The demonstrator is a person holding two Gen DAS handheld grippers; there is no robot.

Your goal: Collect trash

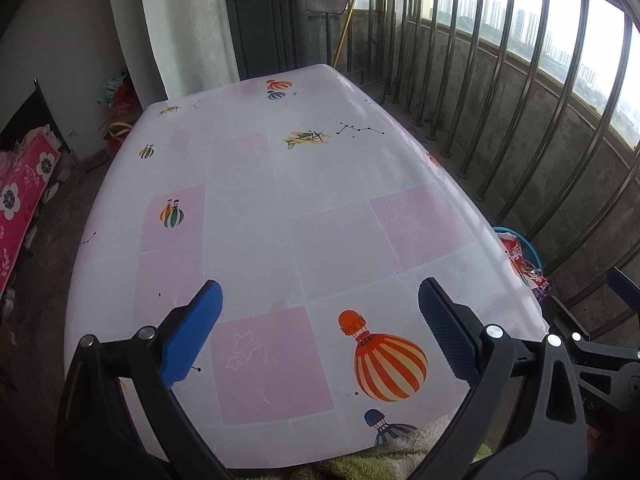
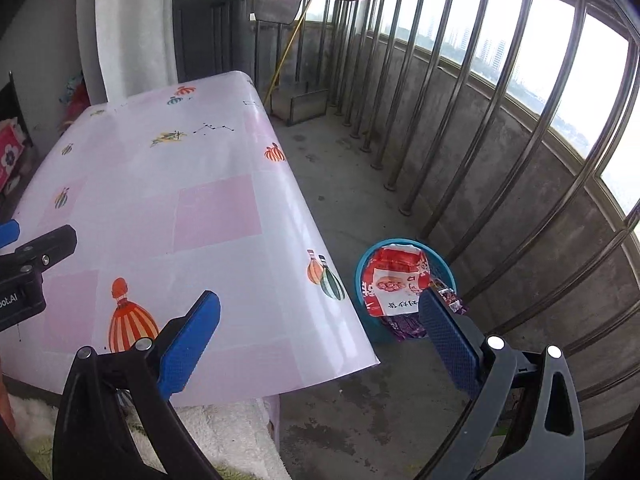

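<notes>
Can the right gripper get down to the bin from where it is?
Probably yes. The right gripper is open and empty, and the bin stands on bare floor beside the table, with nothing between them. Wrappers already fill it.

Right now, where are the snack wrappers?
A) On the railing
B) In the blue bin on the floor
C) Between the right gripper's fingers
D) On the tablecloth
B: the red wrapper and the purple wrapper sit in the blue bin on the concrete floor, beside the table.
</notes>
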